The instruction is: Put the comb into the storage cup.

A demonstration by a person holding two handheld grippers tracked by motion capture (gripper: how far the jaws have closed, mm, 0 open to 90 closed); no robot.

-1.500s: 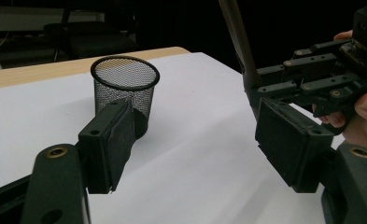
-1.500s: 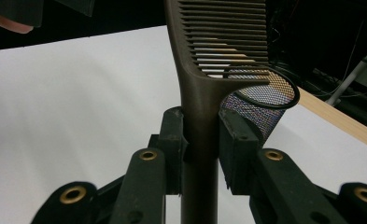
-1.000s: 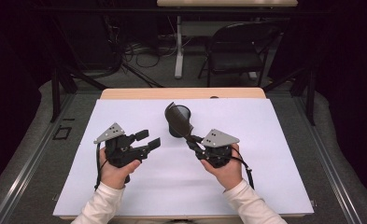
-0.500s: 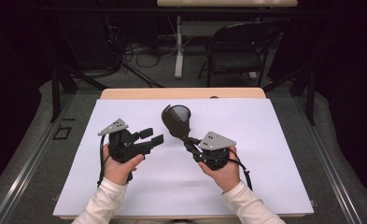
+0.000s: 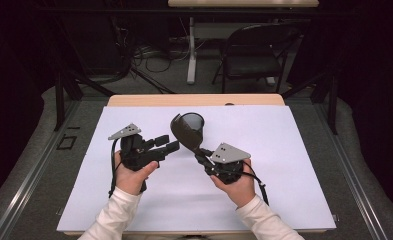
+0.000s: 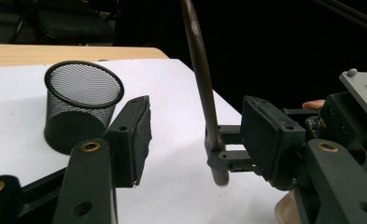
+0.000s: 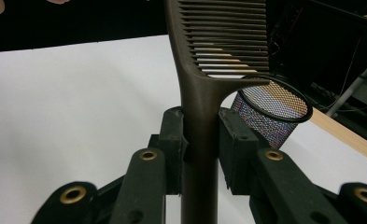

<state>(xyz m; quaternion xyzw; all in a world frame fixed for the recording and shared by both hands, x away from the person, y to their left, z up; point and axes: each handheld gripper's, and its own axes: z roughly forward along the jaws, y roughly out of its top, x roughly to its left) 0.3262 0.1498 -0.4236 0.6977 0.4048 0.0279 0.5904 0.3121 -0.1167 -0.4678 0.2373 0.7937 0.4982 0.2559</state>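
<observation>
My right gripper [image 5: 200, 152] [image 7: 202, 140] is shut on the handle of a dark brown comb [image 5: 185, 132] [image 7: 218, 42], which it holds tilted up and to the left, teeth end raised. A black mesh cup [image 5: 193, 121] [image 6: 81, 107] [image 7: 271, 112] stands upright on the white sheet [image 5: 284, 165] just behind the comb. My left gripper [image 5: 166, 142] [image 6: 195, 135] points right at the comb with its jaws part open; they have just been closing. In the left gripper view the comb's handle [image 6: 204, 93] stands in the gap between them, and neither pad touches it.
The white sheet covers a wooden table [image 5: 194, 100]. Behind the table are a black chair [image 5: 256, 50], a table leg [image 5: 191, 55] and floor cables [image 5: 144, 55]. A metal rail [image 5: 29, 170] runs along the left side.
My left gripper has edged to the right toward the comb and its jaws have narrowed. The right gripper keeps its hold, with the comb leaning slightly more to the left.
</observation>
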